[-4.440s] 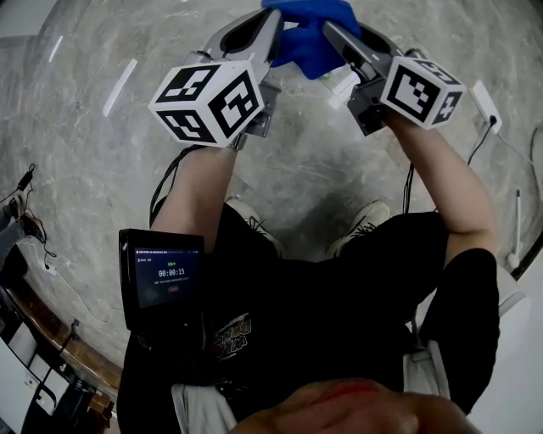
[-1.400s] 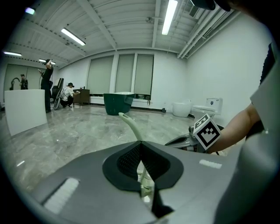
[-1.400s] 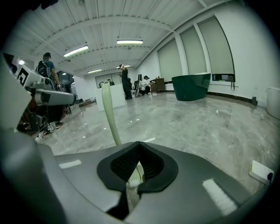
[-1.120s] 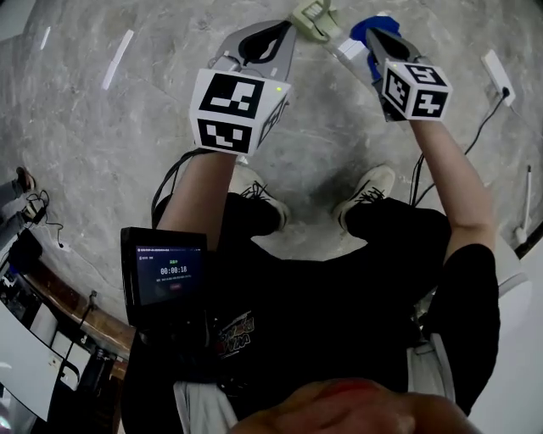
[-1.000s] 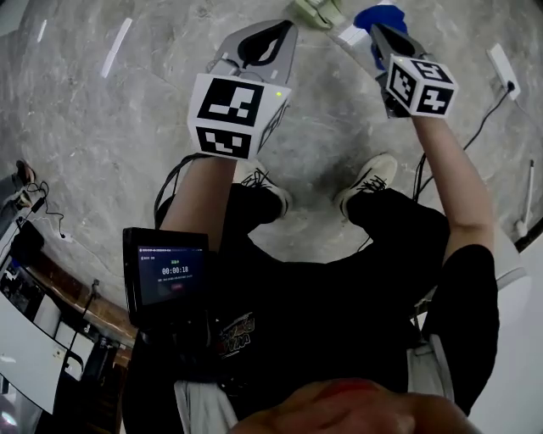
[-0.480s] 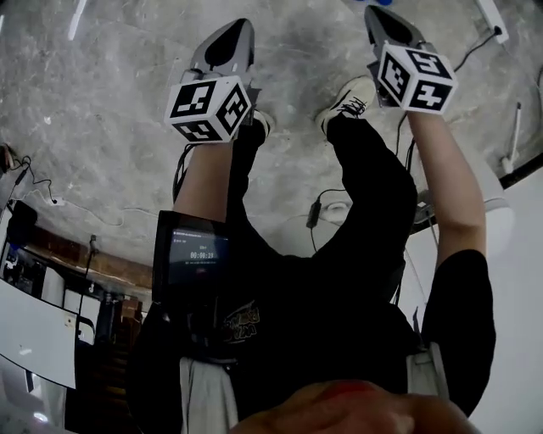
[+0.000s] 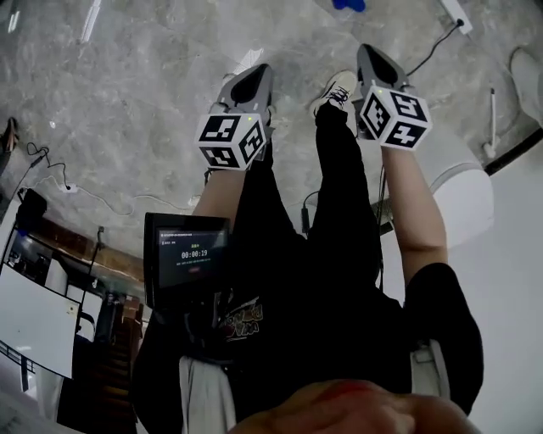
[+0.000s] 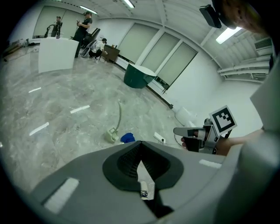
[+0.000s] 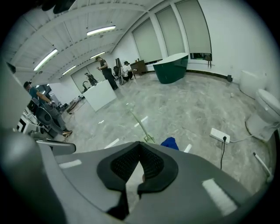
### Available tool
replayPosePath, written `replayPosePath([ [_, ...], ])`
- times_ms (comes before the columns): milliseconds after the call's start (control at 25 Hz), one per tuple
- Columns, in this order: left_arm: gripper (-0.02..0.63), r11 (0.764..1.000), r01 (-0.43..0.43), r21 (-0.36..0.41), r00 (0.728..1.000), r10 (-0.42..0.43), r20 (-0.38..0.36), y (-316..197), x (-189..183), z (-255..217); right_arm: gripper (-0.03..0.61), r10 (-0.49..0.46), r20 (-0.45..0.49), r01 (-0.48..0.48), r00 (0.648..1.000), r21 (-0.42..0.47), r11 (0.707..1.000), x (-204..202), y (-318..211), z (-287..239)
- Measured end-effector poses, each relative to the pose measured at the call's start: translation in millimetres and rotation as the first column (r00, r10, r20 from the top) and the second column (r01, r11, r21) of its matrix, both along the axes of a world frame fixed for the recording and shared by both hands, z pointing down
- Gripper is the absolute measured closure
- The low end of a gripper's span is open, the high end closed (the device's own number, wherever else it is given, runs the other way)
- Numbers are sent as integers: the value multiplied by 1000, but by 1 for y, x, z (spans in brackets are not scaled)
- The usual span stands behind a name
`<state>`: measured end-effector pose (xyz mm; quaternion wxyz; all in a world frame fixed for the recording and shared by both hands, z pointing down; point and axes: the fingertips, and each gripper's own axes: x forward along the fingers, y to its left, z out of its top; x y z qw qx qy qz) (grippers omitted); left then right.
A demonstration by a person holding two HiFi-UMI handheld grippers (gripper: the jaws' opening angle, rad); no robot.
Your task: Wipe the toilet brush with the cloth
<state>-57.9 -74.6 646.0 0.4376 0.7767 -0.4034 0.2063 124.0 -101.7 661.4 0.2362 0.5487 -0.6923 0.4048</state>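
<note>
The toilet brush [image 8: 113, 133] lies on the grey floor, its pale green head near me and its thin handle curving away; it also shows as the toilet brush [image 9: 143, 129]. Right beside its head lies the blue cloth [image 8: 127, 138], [image 9: 169, 142], [image 7: 349, 5]. My left gripper [image 7: 261, 69], [image 8: 140, 142] is shut and holds nothing. My right gripper [image 7: 365, 51], [image 9: 141, 143] is shut and holds nothing too. Both hang high above the floor, well back from brush and cloth. The right gripper [image 8: 177, 130] shows from the side.
A white power strip [image 9: 218, 134], [image 7: 454, 13] with a cable lies right of the cloth. A white toilet [image 9: 262, 111], [image 7: 462, 186] stands at the right. A green bathtub [image 8: 139, 75], a white counter [image 8: 54, 53] and several people are far off.
Both grippers have risen from floor level as the person stood up. The blue cloth, earlier at the right gripper's tips, and the brush now lie far off on the floor.
</note>
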Motion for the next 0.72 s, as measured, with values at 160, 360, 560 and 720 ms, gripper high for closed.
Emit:
replayPosePath([
  [160, 607, 997, -65, 42, 998, 63, 28, 11, 8, -68, 577, -33, -21, 34, 999, 57, 998, -1, 4, -77],
  [360, 607, 988, -96, 118, 995, 91, 52, 9, 0, -173, 577, -33, -21, 36, 999, 136, 990, 1, 12, -187],
  [560, 607, 983, -88, 160, 996, 82, 43, 14, 20, -231, 577, -86, 36, 80, 996, 150, 986, 8, 29, -241],
  [720, 607, 970, -92, 227, 996, 87, 29, 33, 53, -293, 577, -160, 59, 141, 985, 240, 960, 18, 44, -310],
])
